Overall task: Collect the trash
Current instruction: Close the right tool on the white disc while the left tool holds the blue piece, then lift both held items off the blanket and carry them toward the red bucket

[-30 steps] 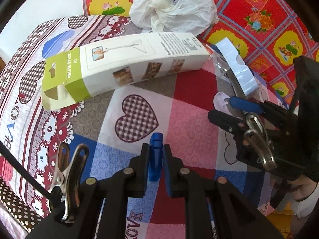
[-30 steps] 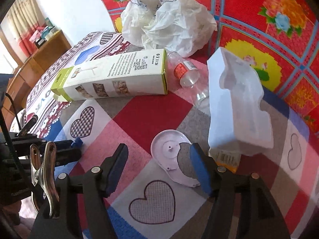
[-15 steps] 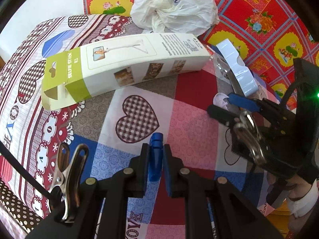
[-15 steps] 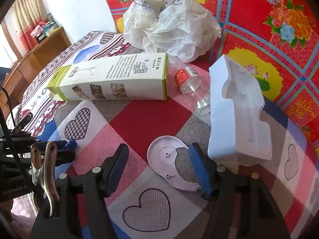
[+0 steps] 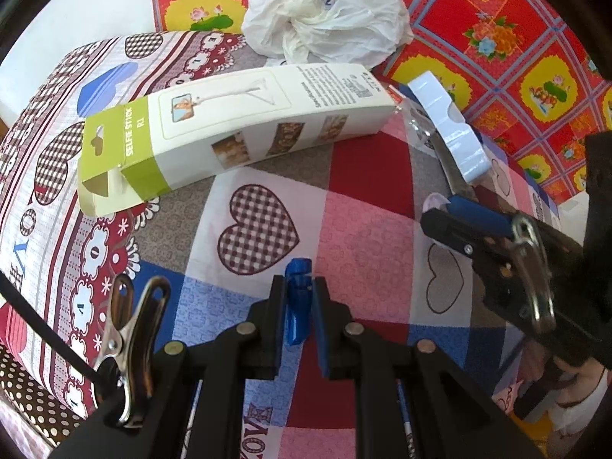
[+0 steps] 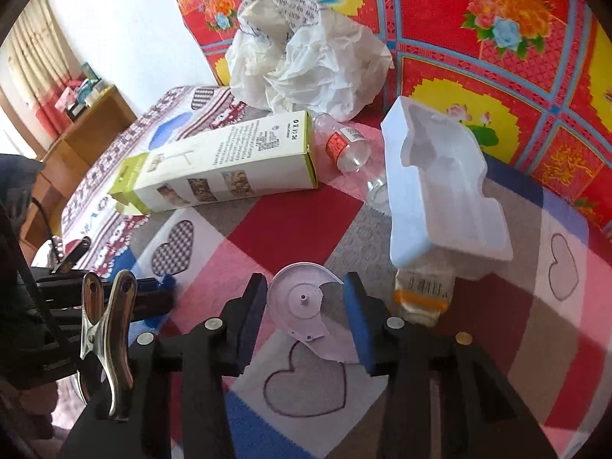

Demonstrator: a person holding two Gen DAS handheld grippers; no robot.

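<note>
A white round plastic disc with a piece cut out lies on the patchwork quilt. It sits between the fingers of my right gripper, whose jaws are closing; the blue pads stand close beside its rim without clearly pressing on it. My left gripper is shut on a small blue plastic piece that sticks out past its fingertips. It hovers over the quilt, left of the right gripper. A selfie-stick box, a crumpled white bag and a white moulded tray lie beyond.
A clear bottle with a red label lies between the box and the tray. A small orange-labelled bottle pokes out from under the tray. A red flowered blanket rises behind. A wooden cabinet stands far left.
The right gripper's jaws have narrowed around the white disc, which now sits centred between them. The left gripper has stayed put, shut on the blue piece.
</note>
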